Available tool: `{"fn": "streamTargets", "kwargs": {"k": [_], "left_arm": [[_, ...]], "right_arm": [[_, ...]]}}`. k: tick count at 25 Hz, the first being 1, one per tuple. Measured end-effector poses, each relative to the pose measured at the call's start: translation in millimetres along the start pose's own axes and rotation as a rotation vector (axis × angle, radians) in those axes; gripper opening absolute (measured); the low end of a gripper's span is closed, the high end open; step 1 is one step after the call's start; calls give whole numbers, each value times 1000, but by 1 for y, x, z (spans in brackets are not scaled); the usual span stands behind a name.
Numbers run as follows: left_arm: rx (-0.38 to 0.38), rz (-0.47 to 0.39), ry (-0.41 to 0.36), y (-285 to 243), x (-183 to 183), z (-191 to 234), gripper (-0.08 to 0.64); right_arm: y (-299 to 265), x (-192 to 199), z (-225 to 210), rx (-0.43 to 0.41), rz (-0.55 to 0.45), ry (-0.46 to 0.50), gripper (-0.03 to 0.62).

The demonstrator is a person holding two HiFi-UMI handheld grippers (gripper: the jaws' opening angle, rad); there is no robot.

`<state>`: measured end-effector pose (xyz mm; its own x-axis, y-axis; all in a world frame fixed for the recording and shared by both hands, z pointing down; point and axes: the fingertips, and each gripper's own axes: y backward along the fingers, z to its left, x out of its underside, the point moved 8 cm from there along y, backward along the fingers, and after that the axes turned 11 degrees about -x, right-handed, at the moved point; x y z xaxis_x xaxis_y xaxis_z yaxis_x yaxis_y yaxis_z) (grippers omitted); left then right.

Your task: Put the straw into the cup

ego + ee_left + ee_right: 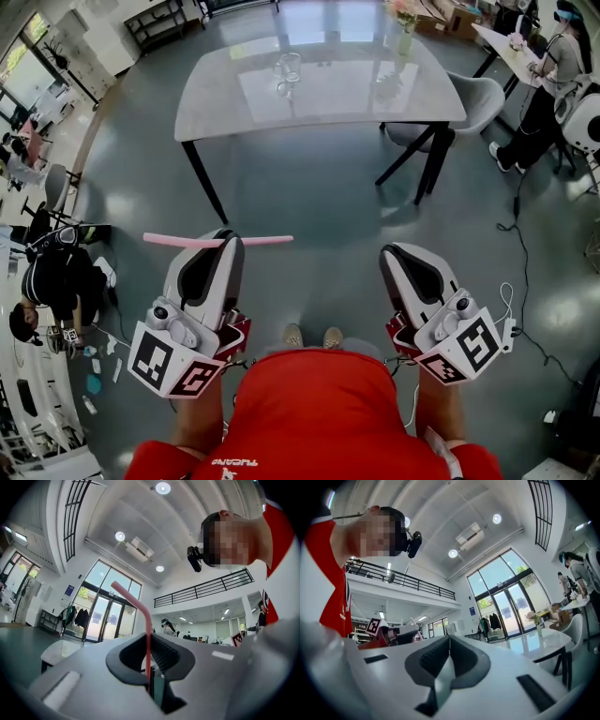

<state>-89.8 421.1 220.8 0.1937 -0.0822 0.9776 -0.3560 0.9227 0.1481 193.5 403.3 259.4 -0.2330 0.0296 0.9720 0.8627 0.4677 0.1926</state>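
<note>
A pink straw (187,240) lies crosswise in my left gripper (230,240), whose jaws are shut on it near its middle. In the left gripper view the straw (147,620) rises from between the pads and bends to the upper left. My right gripper (395,251) is held beside it, shut with nothing in it; in the right gripper view the right gripper (450,639) shows its pads meeting. Glass cups (287,67) stand on a grey table (375,94) well ahead of both grippers. Both grippers hang over the floor, in front of the person's red shirt.
A vase of flowers (405,23) stands at the table's far right. A grey chair (480,98) sits to the right of the table. One person (548,84) stands at the right, another (52,281) crouches at the left. A cable (525,281) runs along the floor.
</note>
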Motion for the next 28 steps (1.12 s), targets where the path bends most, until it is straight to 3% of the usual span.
{"fn": "streamTargets", "kwargs": {"k": [14, 23, 28], "left_arm": [[-89, -5, -2, -18, 5, 1, 29], [-86, -31, 25, -62, 18, 49, 29], [-73, -39, 30, -111, 16, 92, 29]], "right_arm": [[8, 12, -37, -29, 26, -33, 2], [-36, 15, -73, -30, 45, 11, 2], [-85, 8, -109, -19, 57, 27, 2]]}}
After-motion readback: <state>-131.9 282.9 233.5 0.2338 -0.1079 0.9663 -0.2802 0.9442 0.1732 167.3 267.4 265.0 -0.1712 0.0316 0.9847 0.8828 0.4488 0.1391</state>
